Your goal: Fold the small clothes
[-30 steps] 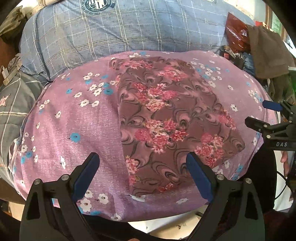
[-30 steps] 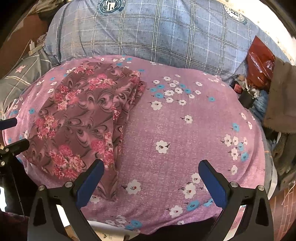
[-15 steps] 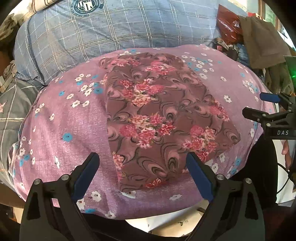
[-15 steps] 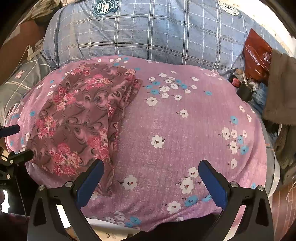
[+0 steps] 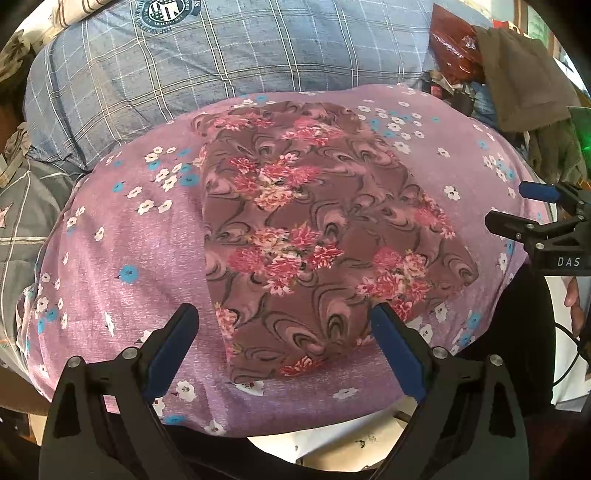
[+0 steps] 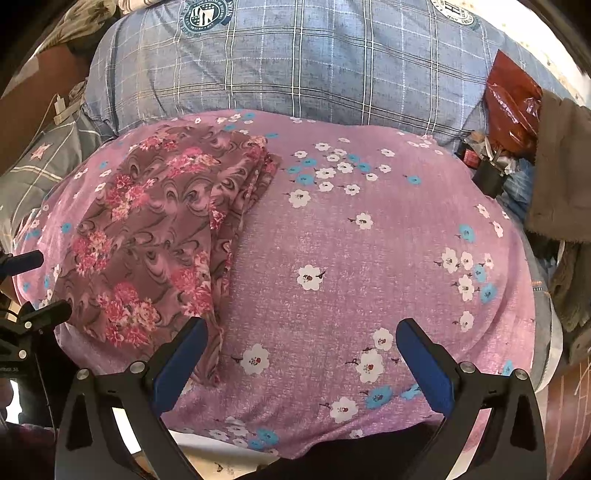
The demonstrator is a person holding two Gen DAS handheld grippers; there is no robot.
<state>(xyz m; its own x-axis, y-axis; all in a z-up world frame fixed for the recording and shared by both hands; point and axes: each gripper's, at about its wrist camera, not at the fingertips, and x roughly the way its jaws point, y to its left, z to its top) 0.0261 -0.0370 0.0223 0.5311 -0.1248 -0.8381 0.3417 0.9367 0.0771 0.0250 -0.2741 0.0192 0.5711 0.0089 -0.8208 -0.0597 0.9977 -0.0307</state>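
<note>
Left gripper [image 5: 282, 332] shifted nearer folded floral garment [image 5: 314, 236], jaws apart, right gripper [image 6: 301, 343] jaws apart, purple flowered cloth [image 6: 369, 258] beneath.

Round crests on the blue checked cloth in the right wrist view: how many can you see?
2. One crest is at the top left of the checked cloth; the other crest is at the top right, cut by the picture's edge. More may lie outside the view.

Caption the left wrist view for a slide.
Open left gripper hovers over a folded brown floral garment lying on purple flowered fabric.
</note>
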